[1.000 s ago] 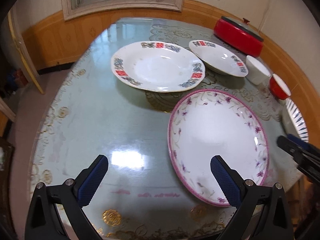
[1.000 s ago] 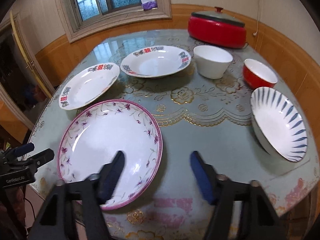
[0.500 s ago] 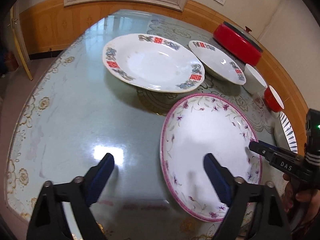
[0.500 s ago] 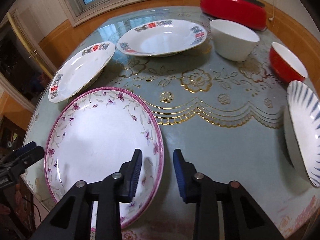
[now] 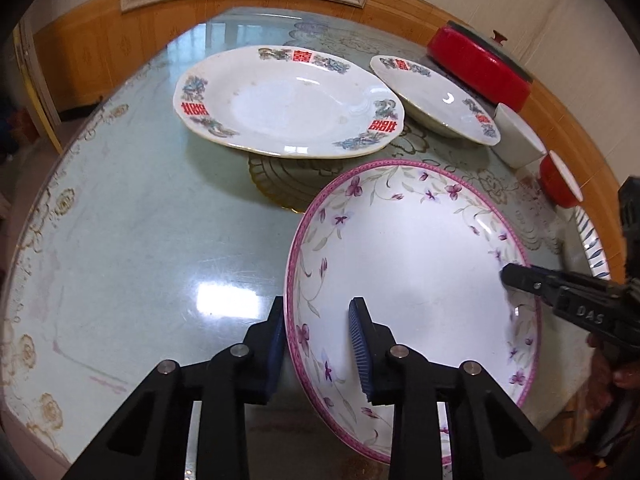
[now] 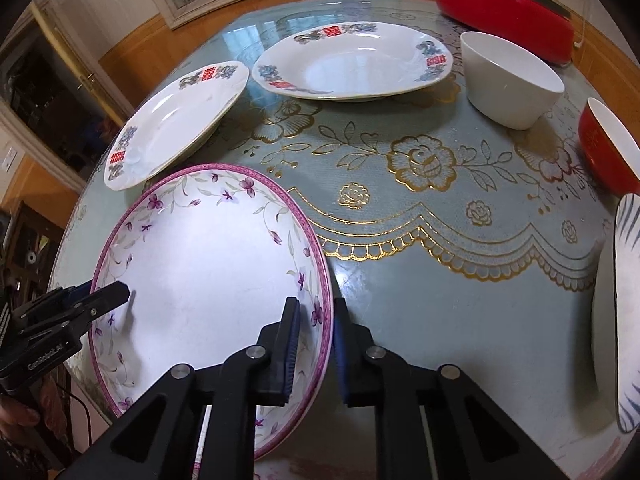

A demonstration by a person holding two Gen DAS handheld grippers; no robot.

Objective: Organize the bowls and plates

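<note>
Both jaws have just been closing, left hand-held gripper (image 5: 320,344) and right hand-held gripper (image 6: 316,344) now pinching opposite rims of the floral plate (image 5: 412,280), nothing stacked yet on the desk (image 5: 140,240).

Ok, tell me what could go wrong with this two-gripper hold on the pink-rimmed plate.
1. Both the left gripper and the right gripper, jaws just closed, pinch only the rim of the pink-rimmed plate on opposite sides; uneven lifting could tilt it or let it slip.
2. The larger red-marked plate lies close behind it, so a forward swing could chip the edges.
3. The plate sits by the table edge, so a slip could drop it off.
</note>
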